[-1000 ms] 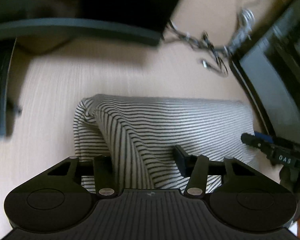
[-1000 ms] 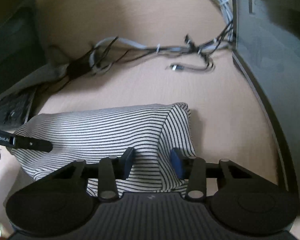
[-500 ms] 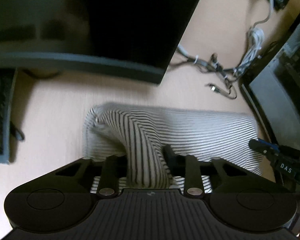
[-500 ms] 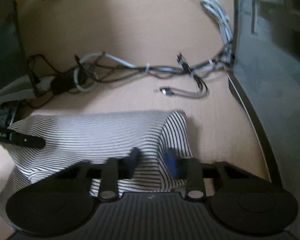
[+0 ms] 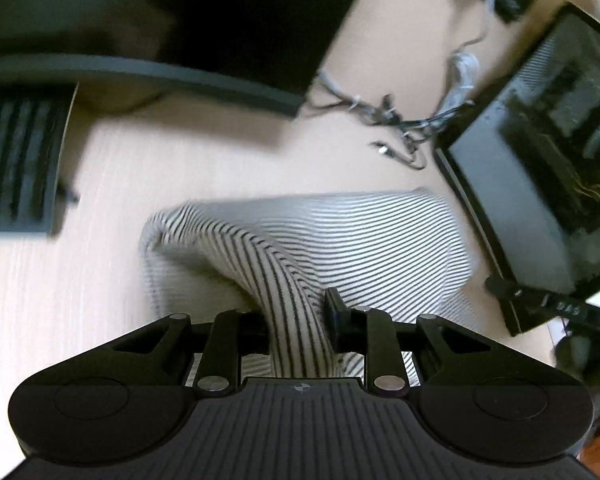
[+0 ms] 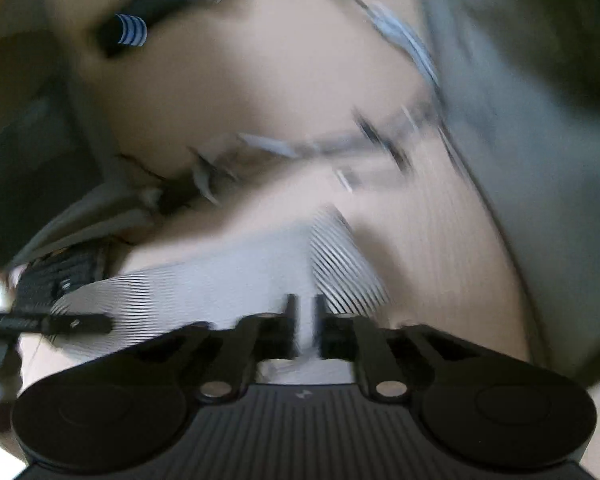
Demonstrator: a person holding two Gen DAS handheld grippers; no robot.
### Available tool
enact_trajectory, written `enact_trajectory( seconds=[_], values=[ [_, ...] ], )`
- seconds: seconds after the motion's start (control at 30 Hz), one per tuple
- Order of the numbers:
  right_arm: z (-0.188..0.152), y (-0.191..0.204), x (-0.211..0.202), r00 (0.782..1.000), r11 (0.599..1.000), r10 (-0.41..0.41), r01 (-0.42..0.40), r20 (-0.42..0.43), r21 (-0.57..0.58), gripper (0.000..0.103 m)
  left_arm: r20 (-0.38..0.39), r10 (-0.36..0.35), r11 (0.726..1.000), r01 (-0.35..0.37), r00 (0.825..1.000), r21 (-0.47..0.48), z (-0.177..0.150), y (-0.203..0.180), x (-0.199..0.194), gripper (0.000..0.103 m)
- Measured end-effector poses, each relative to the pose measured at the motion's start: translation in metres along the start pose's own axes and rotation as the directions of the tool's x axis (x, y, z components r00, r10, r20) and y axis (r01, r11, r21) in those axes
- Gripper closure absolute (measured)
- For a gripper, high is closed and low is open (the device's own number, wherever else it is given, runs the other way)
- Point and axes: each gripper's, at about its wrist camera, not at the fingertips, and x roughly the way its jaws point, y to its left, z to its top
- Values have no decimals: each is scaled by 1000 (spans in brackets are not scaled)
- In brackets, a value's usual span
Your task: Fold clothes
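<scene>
Left gripper (image 5: 298,322) fingers clamp a raised fold of the striped garment (image 5: 364,240); right gripper (image 6: 305,326) fingers narrow, pinching its edge, tabletop (image 5: 220,168) under it

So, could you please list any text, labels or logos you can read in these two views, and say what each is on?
"DAS", upside down: on the right gripper as the left wrist view shows it, beside the striped garment.
A label on the left gripper in the right wrist view: too blurred to read.
A small round emblem on each gripper body: no legible text.
</scene>
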Motion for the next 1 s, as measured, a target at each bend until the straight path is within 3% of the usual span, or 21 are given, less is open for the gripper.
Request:
enact_trajectory(
  seconds=[0.03, 0.17, 0.27, 0.3, 0.4, 0.53, 0.63, 0.77, 0.9, 1.0],
  values=[
    [-3, -2, 6, 1000, 1000, -1, 1, -13, 19, 57, -10, 1, 1000, -1, 1000, -15, -2, 4, 2, 74],
    [-14, -12, 30, 998, 995, -2, 8, -63, 95, 49, -38, -9, 998, 7, 999, -57, -10, 9, 6, 53],
    [-22, -18, 47, 995, 988, 0, 15, -101, 152, 49, -42, -13, 997, 9, 999, -82, -10, 11, 16, 55],
    [-19, -17, 45, 996, 989, 11, 3, -92, 148, 60, -42, -12, 997, 8, 999, -77, -9, 12, 21, 66],
    [-6, -9, 31, 997, 992, 52, -46, -51, 120, 83, -11, 47, 999, -47, 999, -17, 8, 10, 31, 78],
    [11, 1, 14, 994, 991, 109, -109, 3, 80, 86, 69, -7, 1000, 6, 998, 19, 28, -4, -3, 79],
    [17, 8, -4, 988, 988, 147, -149, 39, 50, 87, 90, -43, 998, 39, 995, 56, 19, -13, -26, 79],
    [-12, -1, -21, 991, 987, 131, -132, 11, 96, 87, 10, -58, 996, 58, 998, 61, -18, -6, -23, 77],
    [-51, -19, -10, 995, 987, 64, -51, -82, 151, 86, -97, -17, 999, 20, 995, 32, -48, 9, 6, 73],
    [-73, -22, 3, 991, 990, -2, 20, -133, 137, 83, -89, -5, 1000, 8, 996, 25, -55, 18, 9, 67]
  ],
)
